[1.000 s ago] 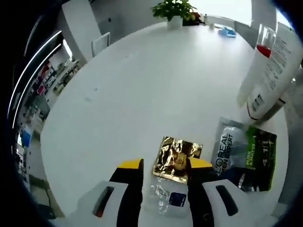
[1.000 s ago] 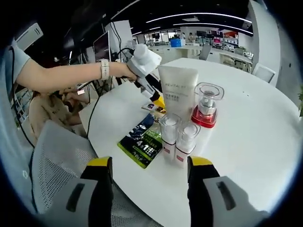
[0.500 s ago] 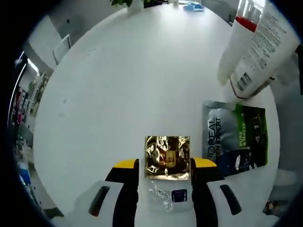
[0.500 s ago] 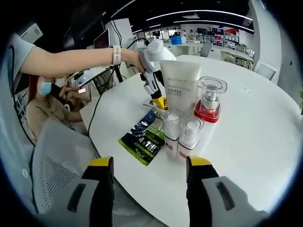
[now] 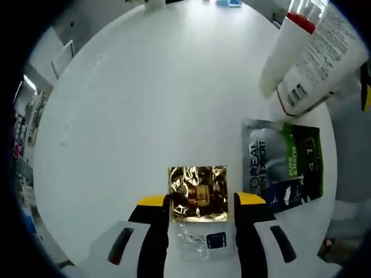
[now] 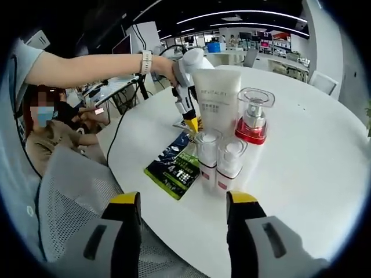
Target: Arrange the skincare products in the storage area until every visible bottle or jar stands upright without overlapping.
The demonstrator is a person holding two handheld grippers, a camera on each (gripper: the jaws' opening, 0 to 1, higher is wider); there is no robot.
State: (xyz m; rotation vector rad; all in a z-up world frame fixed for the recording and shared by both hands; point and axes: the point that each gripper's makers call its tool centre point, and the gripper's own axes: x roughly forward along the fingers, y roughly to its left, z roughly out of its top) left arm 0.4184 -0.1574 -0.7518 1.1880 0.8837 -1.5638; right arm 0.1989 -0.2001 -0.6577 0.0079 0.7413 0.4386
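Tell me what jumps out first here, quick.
The gold foil sachet between the left gripper's fingers, low on the white table. In the right gripper view, a cluster of upright products: a white tube, a red-collared pump bottle and two small clear-capped bottles, with a green-and-black sachet lying flat beside them.

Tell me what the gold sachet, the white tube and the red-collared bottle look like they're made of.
Gold sachet: likely metallic foil, crinkled and mirror-shiny, with a clear film end. White tube: probably soft plastic, smooth matte white with printed text. Red-collared bottle: clear cap that looks like hard plastic or glass, see-through with bright glints, above a glossy red collar.
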